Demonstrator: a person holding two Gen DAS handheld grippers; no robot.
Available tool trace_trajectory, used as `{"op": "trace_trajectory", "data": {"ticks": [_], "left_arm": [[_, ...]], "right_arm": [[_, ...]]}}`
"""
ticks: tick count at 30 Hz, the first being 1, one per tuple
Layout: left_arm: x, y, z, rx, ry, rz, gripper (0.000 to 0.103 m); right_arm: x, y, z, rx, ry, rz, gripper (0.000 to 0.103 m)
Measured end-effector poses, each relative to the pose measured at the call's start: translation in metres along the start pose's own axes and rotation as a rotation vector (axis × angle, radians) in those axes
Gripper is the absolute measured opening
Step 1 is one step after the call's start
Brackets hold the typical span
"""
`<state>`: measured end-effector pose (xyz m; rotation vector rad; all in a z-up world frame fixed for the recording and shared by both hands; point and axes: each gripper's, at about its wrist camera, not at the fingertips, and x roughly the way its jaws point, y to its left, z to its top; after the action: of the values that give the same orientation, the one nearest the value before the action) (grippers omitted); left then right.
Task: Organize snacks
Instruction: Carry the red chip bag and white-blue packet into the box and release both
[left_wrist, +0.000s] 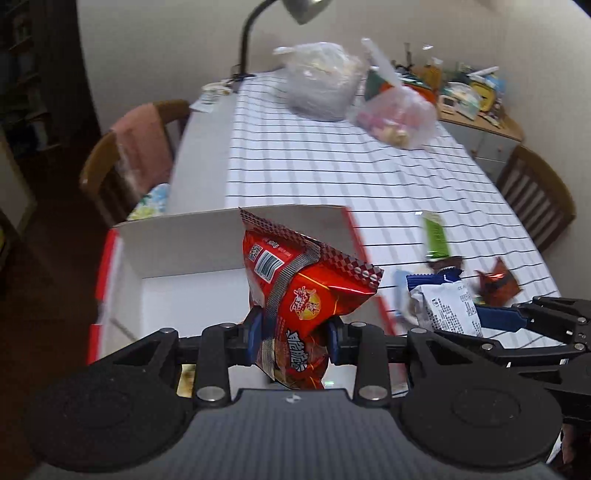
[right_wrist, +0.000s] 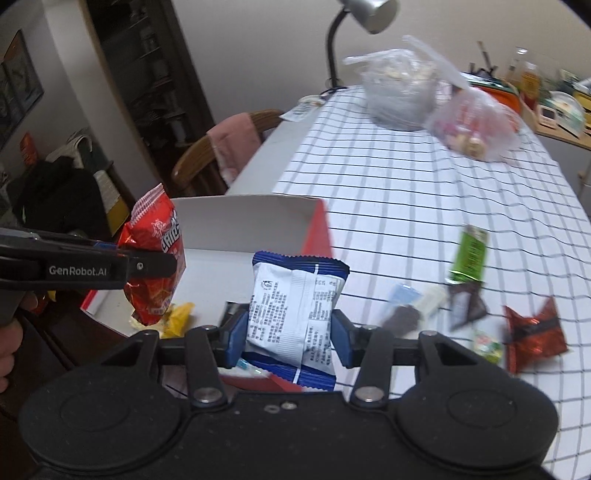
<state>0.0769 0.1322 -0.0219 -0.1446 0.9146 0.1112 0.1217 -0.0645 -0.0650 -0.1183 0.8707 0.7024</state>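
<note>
My left gripper (left_wrist: 294, 338) is shut on a red snack bag (left_wrist: 295, 288), held above the open white box with red sides (left_wrist: 192, 243). That red snack bag (right_wrist: 157, 254) and the left gripper (right_wrist: 155, 264) also show at the left of the right wrist view. My right gripper (right_wrist: 290, 332) is shut on a blue-and-white snack packet (right_wrist: 293, 314), over the near right corner of the box (right_wrist: 240, 221). The right gripper (left_wrist: 495, 319) with its blue-and-white packet (left_wrist: 447, 306) shows at the right of the left wrist view. A yellow wrapper (right_wrist: 177, 317) lies inside the box.
On the checked tablecloth (right_wrist: 388, 184) lie a green packet (right_wrist: 469, 254), dark and red wrappers (right_wrist: 535, 332) and small sweets. Two plastic bags (right_wrist: 402, 88) and a desk lamp (right_wrist: 365, 14) stand at the far end. Wooden chairs (left_wrist: 122, 158) flank the table.
</note>
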Motion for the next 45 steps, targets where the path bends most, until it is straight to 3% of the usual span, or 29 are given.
{"op": "trace_trajectory", "data": {"ticks": [5, 7, 10, 16, 25, 31, 35, 37, 45], "left_arm": [[0.006, 0.035, 0.0, -0.002, 0.011, 0.067, 0.033], [0.013, 0.047, 0.001, 0.002, 0.028, 0.097, 0.033], [0.024, 0.061, 0.002, 0.018, 0.053, 0.126, 0.033], [0.057, 0.07, 0.002, 0.049, 0.136, 0.148, 0.033], [0.096, 0.058, -0.005, 0.131, 0.228, 0.166, 0.033], [0.102, 0.05, -0.007, 0.156, 0.233, 0.165, 0.036], [0.097, 0.05, -0.007, 0.138, 0.23, 0.15, 0.044], [0.093, 0.05, -0.007, 0.131, 0.218, 0.148, 0.05], [0.059, 0.045, -0.006, 0.097, 0.133, 0.112, 0.052]], "right_arm": [[0.033, 0.026, 0.008, -0.036, 0.036, 0.004, 0.045], [0.046, 0.036, 0.01, -0.057, 0.053, 0.008, 0.032], [0.069, 0.046, 0.01, -0.079, 0.098, 0.012, 0.03], [0.091, 0.048, 0.003, -0.075, 0.148, 0.004, 0.032], [0.089, 0.047, -0.004, -0.055, 0.165, 0.012, 0.036], [0.086, 0.043, -0.004, -0.038, 0.161, 0.017, 0.038], [0.079, 0.043, -0.004, -0.041, 0.148, 0.023, 0.042], [0.075, 0.044, -0.004, -0.04, 0.138, 0.025, 0.044], [0.045, 0.041, -0.003, -0.029, 0.076, 0.044, 0.055]]}}
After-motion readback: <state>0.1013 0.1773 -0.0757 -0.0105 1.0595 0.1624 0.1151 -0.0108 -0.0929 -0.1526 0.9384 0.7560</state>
